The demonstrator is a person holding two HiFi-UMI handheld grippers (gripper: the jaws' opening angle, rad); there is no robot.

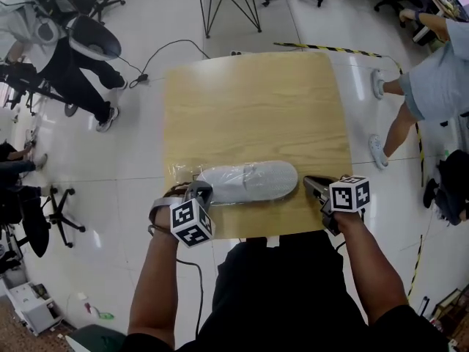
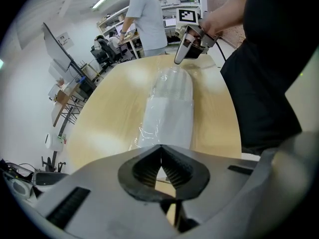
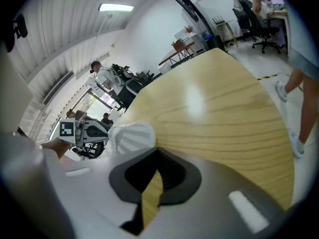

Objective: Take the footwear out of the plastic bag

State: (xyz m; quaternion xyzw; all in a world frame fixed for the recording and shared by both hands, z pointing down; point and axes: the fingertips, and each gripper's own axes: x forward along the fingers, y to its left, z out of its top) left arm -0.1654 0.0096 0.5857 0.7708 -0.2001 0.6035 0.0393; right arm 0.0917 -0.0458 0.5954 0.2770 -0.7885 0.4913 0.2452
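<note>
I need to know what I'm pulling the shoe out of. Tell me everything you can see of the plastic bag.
The plastic bag is thin, clear, glossy, crinkled film wrapped closely round a pale grey-white shoe. It lies flat, lengthwise along the near edge of the wooden table. Loose film trails past one end, by the left gripper and its shut jaws; whether they pinch it cannot be told. The right gripper, shut and empty, sits beside the other end.
</note>
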